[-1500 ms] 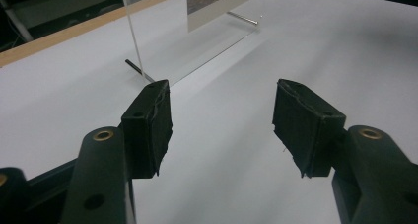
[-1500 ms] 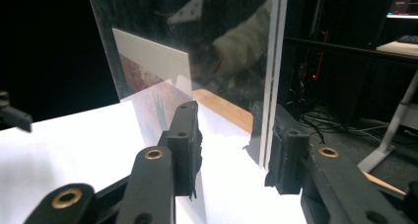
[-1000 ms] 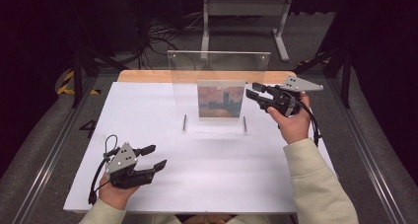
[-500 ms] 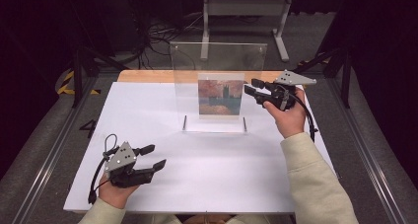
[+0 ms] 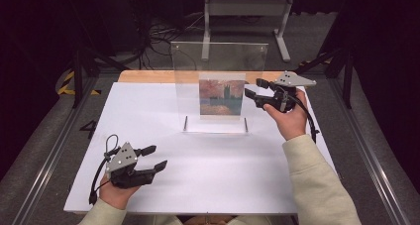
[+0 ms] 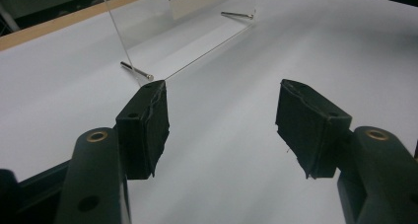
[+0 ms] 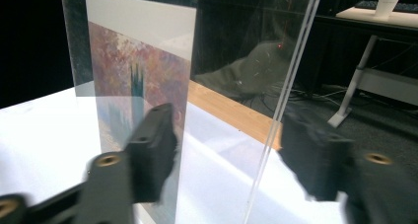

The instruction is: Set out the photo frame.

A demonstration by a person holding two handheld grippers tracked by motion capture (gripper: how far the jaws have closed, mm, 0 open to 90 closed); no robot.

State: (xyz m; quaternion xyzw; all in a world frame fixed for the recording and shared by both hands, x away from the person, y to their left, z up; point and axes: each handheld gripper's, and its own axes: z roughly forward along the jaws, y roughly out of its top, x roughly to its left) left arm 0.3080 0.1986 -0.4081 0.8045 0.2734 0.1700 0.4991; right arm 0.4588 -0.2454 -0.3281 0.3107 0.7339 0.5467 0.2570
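The right gripper [image 5: 251, 87] has just been opening its jaws; they are now standing apart astride the right edge of the upright clear acrylic frame [image 5: 219, 66] with the painted picture card [image 5: 222, 96], no longer pinching it. The left gripper [image 5: 154, 157] is resting wide open and empty, well before the frame, white table [image 5: 148, 111] free around it.

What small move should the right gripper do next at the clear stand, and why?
Probably draw the right gripper back a little, away from the stand's edge. Its fingers have just been opening and now straddle the edge of the clear stand without pressing it; the stand stands upright on the table with the picture inside.
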